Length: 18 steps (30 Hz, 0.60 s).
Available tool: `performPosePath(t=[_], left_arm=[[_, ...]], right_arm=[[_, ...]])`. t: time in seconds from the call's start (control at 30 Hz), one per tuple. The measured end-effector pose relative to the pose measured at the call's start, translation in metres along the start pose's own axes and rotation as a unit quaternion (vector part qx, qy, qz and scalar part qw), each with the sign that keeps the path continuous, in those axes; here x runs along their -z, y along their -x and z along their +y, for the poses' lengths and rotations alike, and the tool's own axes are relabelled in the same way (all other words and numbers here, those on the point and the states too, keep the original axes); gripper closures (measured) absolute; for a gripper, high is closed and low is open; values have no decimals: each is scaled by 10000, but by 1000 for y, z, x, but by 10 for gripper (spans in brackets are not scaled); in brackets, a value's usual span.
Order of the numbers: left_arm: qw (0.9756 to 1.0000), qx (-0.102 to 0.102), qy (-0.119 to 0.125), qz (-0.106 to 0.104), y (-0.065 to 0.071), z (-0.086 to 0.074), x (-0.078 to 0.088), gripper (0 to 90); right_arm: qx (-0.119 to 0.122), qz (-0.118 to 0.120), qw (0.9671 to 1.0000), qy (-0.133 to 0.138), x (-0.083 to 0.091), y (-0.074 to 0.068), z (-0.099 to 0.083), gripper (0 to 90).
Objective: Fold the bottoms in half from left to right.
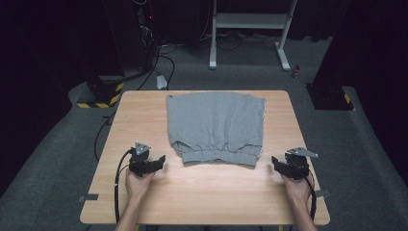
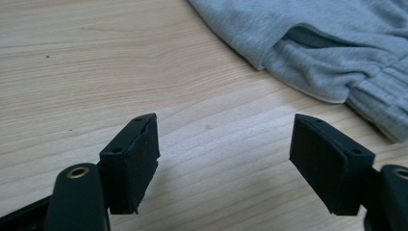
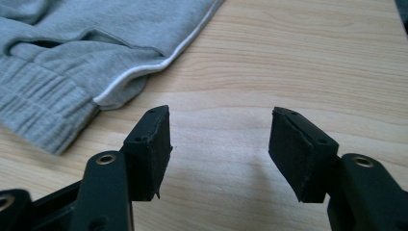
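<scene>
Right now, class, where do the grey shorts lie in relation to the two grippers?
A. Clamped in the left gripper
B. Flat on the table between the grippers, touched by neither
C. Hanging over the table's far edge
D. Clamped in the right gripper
B: the high view shows the shorts flat on the table, with the left gripper and right gripper open on either side, only bare wood between each one's jaws.

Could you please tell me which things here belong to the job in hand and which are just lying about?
Part of the job:
- grey shorts, lying flat on the wooden table
- left gripper, open
- right gripper, open

Lying about:
- white stand on the floor beyond the table
- small red object beside the stand's foot
</scene>
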<state>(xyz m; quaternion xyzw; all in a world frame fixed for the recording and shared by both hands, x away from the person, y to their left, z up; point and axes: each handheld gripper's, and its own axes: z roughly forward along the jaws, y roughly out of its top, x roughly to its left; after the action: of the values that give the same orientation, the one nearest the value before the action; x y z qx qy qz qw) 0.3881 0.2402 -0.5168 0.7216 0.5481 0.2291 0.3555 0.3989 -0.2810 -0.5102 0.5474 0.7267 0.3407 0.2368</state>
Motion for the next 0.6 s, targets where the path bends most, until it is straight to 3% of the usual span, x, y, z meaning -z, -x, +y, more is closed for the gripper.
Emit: performPosePath(t=[0.23, 0.6], left_arm=[[9998, 107, 25, -173, 3, 2, -1, 263], [9991, -103, 26, -419, 26, 22, -10, 260]], right_arm=[[37, 176, 9998, -5, -2, -5, 3, 439], [178, 367, 9992, 57, -6, -19, 11, 468]])
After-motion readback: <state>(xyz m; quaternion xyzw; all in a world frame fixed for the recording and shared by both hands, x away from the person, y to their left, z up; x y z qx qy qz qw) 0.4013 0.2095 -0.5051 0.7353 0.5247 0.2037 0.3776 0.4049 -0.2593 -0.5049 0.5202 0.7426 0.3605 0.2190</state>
